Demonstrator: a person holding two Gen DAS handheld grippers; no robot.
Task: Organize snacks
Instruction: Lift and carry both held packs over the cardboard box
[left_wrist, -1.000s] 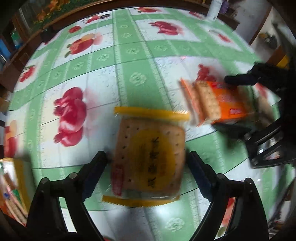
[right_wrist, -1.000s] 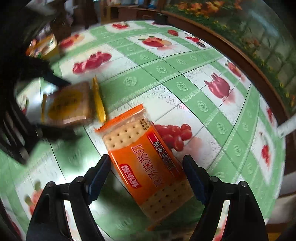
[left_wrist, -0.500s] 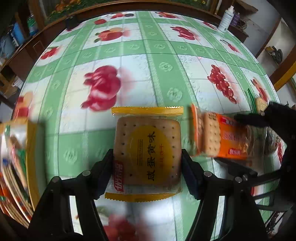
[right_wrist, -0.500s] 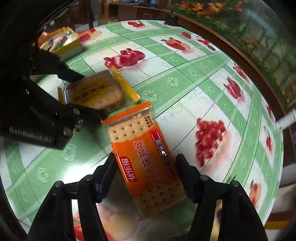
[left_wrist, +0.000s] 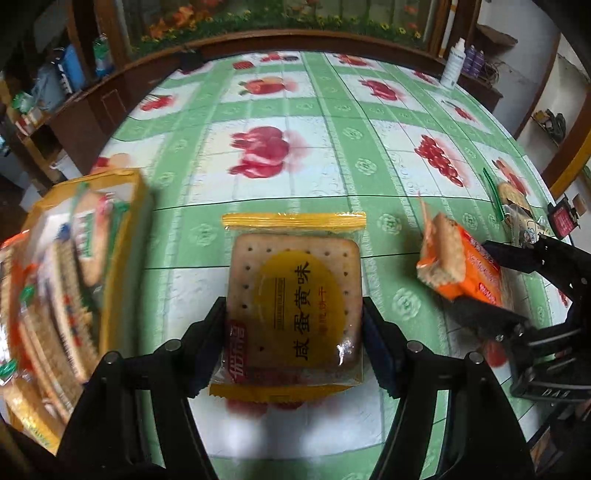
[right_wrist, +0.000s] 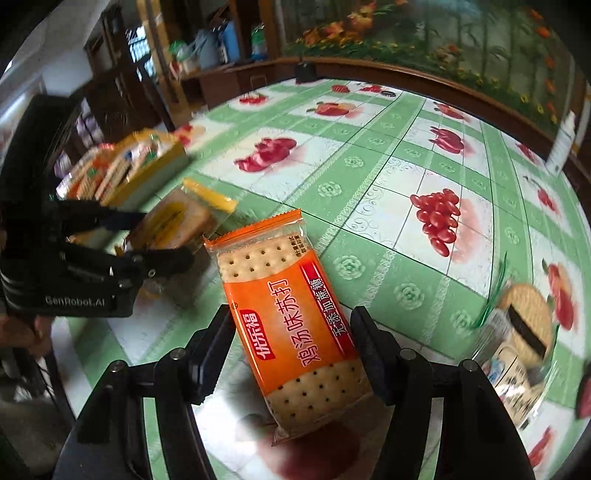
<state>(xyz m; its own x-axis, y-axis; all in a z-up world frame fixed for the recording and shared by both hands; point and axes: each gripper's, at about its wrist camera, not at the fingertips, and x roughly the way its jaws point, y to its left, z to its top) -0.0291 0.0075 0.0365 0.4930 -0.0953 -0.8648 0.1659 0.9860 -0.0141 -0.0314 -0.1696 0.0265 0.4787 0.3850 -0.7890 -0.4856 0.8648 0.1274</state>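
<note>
since both packs ride above the tablecloth, my worry is slippery wrappers: the left gripper pinches the yellow egg-yolk cracker pack, the right gripper pinches the orange soda cracker pack, and either could twist out near the yellow snack box; only my right view shows the sandwich biscuit pack on the table

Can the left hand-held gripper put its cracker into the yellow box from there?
Probably yes. The left hand-held gripper holds the yellow cracker pack, and the yellow box sits close on its left, top open, nothing between.
</note>
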